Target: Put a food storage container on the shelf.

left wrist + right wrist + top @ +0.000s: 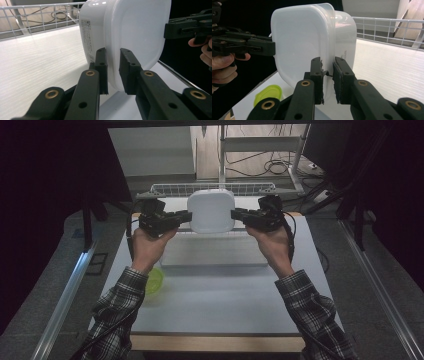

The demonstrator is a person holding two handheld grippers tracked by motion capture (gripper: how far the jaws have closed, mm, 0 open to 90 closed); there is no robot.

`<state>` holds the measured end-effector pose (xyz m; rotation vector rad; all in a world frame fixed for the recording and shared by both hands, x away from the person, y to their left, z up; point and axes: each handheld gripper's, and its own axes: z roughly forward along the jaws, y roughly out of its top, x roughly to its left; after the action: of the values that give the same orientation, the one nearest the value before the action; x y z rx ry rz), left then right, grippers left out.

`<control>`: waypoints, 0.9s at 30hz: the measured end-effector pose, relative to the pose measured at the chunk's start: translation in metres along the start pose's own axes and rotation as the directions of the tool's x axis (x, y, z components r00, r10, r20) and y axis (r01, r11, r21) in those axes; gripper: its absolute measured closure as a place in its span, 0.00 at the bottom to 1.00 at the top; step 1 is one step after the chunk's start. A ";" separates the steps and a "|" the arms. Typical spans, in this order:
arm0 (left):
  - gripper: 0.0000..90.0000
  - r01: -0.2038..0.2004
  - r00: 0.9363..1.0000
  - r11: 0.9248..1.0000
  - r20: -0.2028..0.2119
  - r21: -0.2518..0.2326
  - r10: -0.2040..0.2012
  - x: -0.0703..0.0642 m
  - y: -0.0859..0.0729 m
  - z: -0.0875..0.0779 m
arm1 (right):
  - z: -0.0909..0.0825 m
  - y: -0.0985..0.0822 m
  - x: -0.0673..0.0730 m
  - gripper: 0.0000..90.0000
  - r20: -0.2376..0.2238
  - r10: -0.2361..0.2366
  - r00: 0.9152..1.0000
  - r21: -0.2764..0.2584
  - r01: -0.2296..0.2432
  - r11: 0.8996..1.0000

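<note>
Above the table (220,285), a white lidded container (211,210) hangs between the left gripper (186,218) and right gripper (236,214), each pinching its rim on opposite sides.

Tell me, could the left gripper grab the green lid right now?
Probably not. The left gripper is shut on the white container's rim, sharing it with the right gripper. The green lid lies free below.
</note>
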<state>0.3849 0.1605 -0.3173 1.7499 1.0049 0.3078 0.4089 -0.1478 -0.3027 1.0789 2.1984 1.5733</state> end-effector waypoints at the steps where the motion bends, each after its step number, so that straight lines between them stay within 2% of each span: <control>1: 0.86 0.004 1.000 1.000 -0.001 -0.003 -0.004 0.001 0.000 0.001 | 0.001 0.000 -0.001 0.87 -0.001 0.002 1.000 0.000 -0.002 1.000; 9: 0.84 0.001 1.000 1.000 -0.005 -0.026 -0.001 0.005 0.001 0.006 | 0.009 0.001 -0.009 0.85 -0.011 0.032 0.999 0.014 -0.032 0.999; 15: 0.74 -0.009 1.000 0.999 -0.006 -0.042 0.009 0.004 0.004 0.010 | 0.014 0.004 -0.013 0.78 -0.029 0.060 0.998 0.003 -0.060 0.998; 22: 0.68 -0.044 0.998 0.998 -0.040 -0.047 0.042 0.004 0.006 0.016 | 0.019 0.007 -0.016 0.75 -0.021 0.050 0.999 0.001 -0.050 0.999; 27: 0.64 -0.046 0.998 0.998 -0.047 -0.043 0.044 0.006 0.007 0.020 | 0.024 0.007 -0.016 0.71 0.004 0.024 1.000 0.023 -0.024 0.999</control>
<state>0.4049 0.1513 -0.3216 1.7344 0.9854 0.3975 0.4371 -0.1405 -0.3091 1.1174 2.2145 1.5584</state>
